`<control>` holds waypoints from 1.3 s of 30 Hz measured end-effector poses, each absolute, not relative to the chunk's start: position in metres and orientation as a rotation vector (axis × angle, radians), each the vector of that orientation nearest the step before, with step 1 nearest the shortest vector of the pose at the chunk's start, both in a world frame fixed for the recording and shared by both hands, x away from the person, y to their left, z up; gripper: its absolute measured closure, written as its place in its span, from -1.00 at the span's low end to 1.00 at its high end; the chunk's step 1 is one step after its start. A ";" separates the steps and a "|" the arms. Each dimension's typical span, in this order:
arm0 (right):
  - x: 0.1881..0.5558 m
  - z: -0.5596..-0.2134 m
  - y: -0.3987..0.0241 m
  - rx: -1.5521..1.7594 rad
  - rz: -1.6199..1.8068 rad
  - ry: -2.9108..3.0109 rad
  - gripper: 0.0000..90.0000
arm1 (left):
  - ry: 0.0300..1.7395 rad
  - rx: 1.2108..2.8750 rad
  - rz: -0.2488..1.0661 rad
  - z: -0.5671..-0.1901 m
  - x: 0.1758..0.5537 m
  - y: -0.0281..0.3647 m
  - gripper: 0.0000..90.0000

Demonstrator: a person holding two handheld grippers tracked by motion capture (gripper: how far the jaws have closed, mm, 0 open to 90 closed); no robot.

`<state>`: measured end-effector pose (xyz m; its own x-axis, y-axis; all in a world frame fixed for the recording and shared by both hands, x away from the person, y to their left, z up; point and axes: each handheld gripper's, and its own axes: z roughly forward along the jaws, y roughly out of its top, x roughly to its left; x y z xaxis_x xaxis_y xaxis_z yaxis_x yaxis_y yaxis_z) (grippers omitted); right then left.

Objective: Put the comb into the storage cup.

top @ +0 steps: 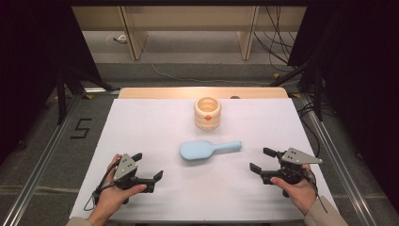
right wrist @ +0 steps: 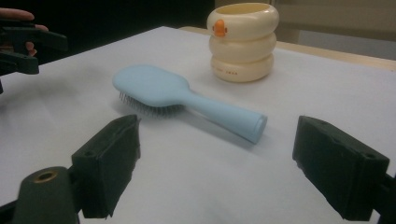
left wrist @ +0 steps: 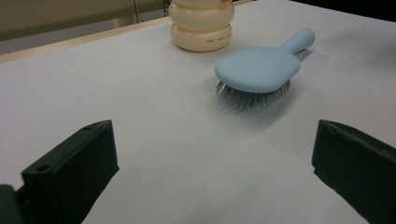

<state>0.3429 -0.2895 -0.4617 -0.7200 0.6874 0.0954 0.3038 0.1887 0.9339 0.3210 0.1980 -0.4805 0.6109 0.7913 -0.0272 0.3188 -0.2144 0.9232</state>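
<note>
Lab recording booth: black curtains (top: 28,70), loose cables (top: 277,42), white-covered table (top: 141,122), metal rails (top: 42,155).

Even overhead light on the bright white table (top: 141,122), surroundings dark, soft shadows, slight blur

Left tongs (top: 149,165) and right tongs (top: 263,159), each hand-held, jaws wide apart, empty.

Black left gripper (top: 149,165), grey three-cornered plate (top: 126,165), beige sleeves (top: 324,217)
</note>
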 end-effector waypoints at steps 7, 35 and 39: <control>0.343 -0.461 -0.289 0.928 1.526 2.123 -0.65 | 0.903 1.804 0.607 -0.479 0.322 0.200 -1.00; 0.369 -0.444 -0.278 0.918 1.401 2.090 -0.62 | 0.907 1.808 0.601 -0.480 0.324 0.198 -1.00; 0.385 -0.437 -0.266 0.886 1.358 2.088 -0.22 | 0.908 1.809 0.600 -0.480 0.324 0.198 -1.00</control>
